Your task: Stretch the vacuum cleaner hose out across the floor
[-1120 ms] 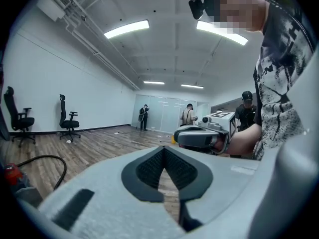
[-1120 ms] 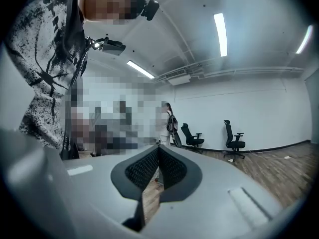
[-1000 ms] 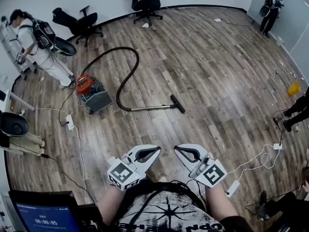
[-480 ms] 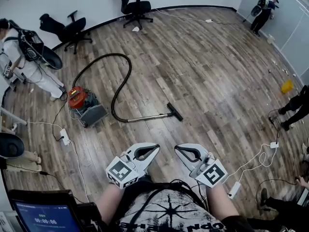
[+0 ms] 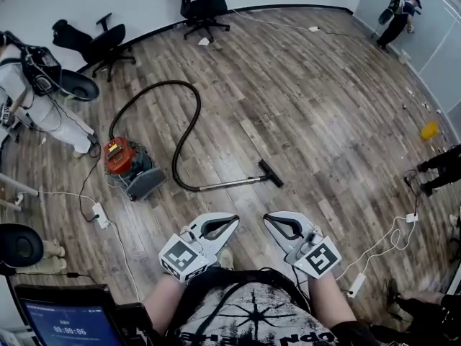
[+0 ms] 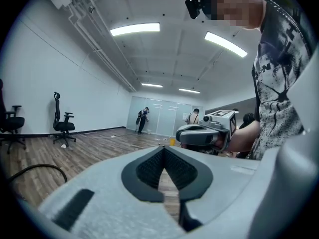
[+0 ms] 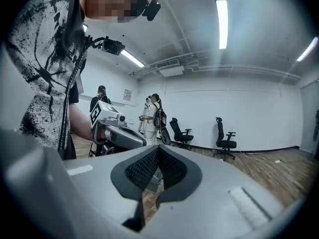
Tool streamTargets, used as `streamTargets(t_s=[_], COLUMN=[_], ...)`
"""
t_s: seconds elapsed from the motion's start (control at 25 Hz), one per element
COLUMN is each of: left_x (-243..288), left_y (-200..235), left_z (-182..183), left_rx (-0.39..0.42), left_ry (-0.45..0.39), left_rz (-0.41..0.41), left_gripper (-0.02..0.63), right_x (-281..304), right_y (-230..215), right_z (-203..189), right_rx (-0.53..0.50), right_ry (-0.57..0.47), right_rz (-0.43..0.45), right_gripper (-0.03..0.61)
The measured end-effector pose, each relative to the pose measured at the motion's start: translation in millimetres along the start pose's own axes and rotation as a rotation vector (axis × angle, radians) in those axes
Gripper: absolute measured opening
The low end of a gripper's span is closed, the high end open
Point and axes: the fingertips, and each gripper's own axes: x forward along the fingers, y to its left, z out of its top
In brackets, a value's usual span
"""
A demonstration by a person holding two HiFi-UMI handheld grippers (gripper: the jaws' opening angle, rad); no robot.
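Note:
A red and grey vacuum cleaner (image 5: 130,167) stands on the wood floor at the left. Its black hose (image 5: 189,96) curves in a wide loop away from it and back, and a short stretch of hose (image 6: 35,171) shows in the left gripper view. The metal wand (image 5: 227,184) ends in a black floor nozzle (image 5: 271,173). My left gripper (image 5: 235,220) and right gripper (image 5: 267,218) are held side by side close to my body, well short of the nozzle. Both are shut and hold nothing. The left gripper (image 6: 163,148) points level into the room, and so does the right gripper (image 7: 158,148).
Two black office chairs (image 5: 204,4) (image 5: 97,40) stand by the far wall. A person (image 5: 32,92) stands left of the vacuum, another (image 5: 398,14) at the far right. A power strip (image 5: 100,215) and white cables (image 5: 385,238) lie on the floor. A screen (image 5: 65,319) is at the lower left.
The vacuum, hose and nozzle have slid lower and nearer in the head view as I moved across the room. Both grippers stay shut in front of my body.

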Motion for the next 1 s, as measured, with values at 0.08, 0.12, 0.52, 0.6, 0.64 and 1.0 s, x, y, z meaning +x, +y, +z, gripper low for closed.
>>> streamTargets(t_s=[0.08,0.12,0.52,0.6,0.64,1.0], left_x=[-4.2,-6.1,5.5,15.2,20.4,75.2], left_y=[16.6,24.8,66.5,69.9,72.9,116.6], left_z=[-1.2,-1.0,1.0,0.2,0.4,6.5], left_rx=[-0.005,-0.004,-0.011,-0.022,-0.023,-0.033], left_ry=[-0.002,-0.003,-0.001,0.011,0.017,0.025], left_rz=[-0.007,-0.009,-0.064,-0.069,-0.068,0.057], left_gripper=[0.002,0.002,0.002,0.002,0.002,0.002], right_x=[17.5,25.9,53.0,52.0,51.5,67.0], right_y=[-4.6,-6.9,-35.5,-44.9,-50.7,-125.1], right_z=[0.0,0.7,-8.1,-10.7,-13.1,-34.9], right_rx=[-0.006,-0.008,-0.009,-0.005,-0.003,0.001], right_ry=[0.002,0.000,0.037,0.031,0.031,0.009], right_rz=[-0.004,-0.007,-0.059,-0.060,-0.057,0.074], right_gripper=[0.005,0.005,0.005,0.006,0.005,0.005])
